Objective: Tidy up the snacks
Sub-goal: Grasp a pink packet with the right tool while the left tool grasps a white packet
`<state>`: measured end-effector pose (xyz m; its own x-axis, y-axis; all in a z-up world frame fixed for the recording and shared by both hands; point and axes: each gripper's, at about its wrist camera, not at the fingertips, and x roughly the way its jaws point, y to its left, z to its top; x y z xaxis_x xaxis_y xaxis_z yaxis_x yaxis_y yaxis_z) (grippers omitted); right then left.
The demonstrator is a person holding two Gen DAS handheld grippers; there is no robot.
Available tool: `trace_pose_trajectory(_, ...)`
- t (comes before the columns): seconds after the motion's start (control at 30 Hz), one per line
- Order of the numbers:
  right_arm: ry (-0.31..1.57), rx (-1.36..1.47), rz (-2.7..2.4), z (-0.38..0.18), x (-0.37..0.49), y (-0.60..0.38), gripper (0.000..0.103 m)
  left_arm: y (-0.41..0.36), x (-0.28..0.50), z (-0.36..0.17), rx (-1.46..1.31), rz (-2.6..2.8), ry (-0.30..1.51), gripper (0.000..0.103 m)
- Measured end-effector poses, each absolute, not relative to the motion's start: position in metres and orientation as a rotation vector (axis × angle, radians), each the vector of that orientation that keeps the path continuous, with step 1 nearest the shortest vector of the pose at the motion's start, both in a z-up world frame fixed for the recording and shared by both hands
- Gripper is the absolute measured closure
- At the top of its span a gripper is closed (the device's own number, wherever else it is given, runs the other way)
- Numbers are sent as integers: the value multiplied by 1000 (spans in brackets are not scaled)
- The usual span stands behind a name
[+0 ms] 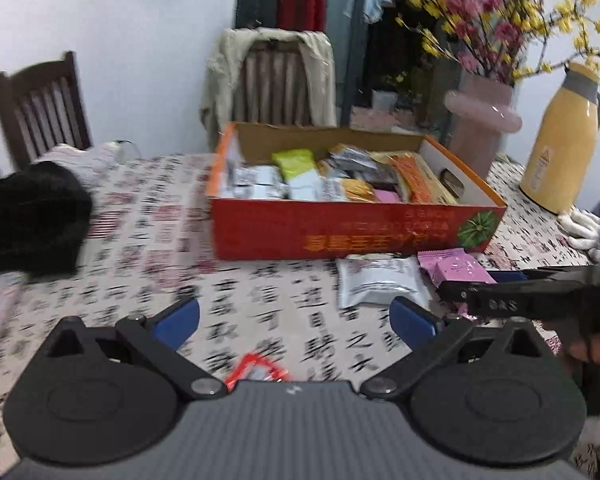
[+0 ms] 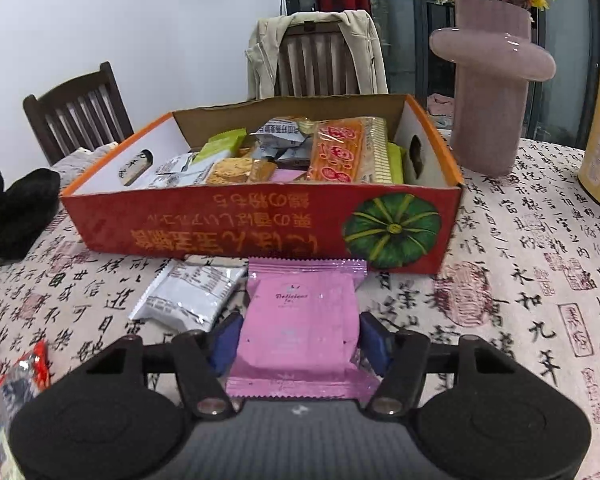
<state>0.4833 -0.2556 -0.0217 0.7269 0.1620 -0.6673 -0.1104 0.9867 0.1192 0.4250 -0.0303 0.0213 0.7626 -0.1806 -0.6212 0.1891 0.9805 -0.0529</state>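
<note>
Right gripper (image 2: 299,342) has its blue pads closed on the pink packet (image 2: 300,320), lying lengthwise straight toward the box (image 2: 260,220) at the table's (image 2: 520,280) near edge, while left gripper (image 1: 296,318) hangs open, empty, farther off.

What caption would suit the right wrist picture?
Right gripper closed around a pink snack packet lying before the orange snack box on the table.

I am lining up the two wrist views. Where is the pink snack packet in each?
Left wrist: pink snack packet at right, on the tablecloth before the red box.
Right wrist: packet low centre, between the right gripper fingers.
Shared landmark: the red box.
</note>
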Motion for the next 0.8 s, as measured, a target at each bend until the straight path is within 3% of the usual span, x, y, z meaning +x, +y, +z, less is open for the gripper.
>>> trace_pose_trajectory(0.43, 654, 136, 180, -12, 451, -311, 42, -99, 507, -10, 136, -241, 779, 0)
trace_pose_trajectory(0.67, 628, 148, 242, -4, 442, -311, 42, -122, 529, -30, 182, -254, 863, 9)
trace_pose_trajectory(0.73, 619, 140, 248, -3, 441, -311, 42, -120, 531, -31, 143, -266, 866, 20)
trace_pose_trajectory(0.77, 622, 141, 247, -3, 441, -311, 42, -120, 531, -30, 133, -271, 857, 33)
trace_pose_trajectory(0.8, 624, 144, 245, -4, 442, -312, 42, -121, 530, -28, 144, -277, 844, 53)
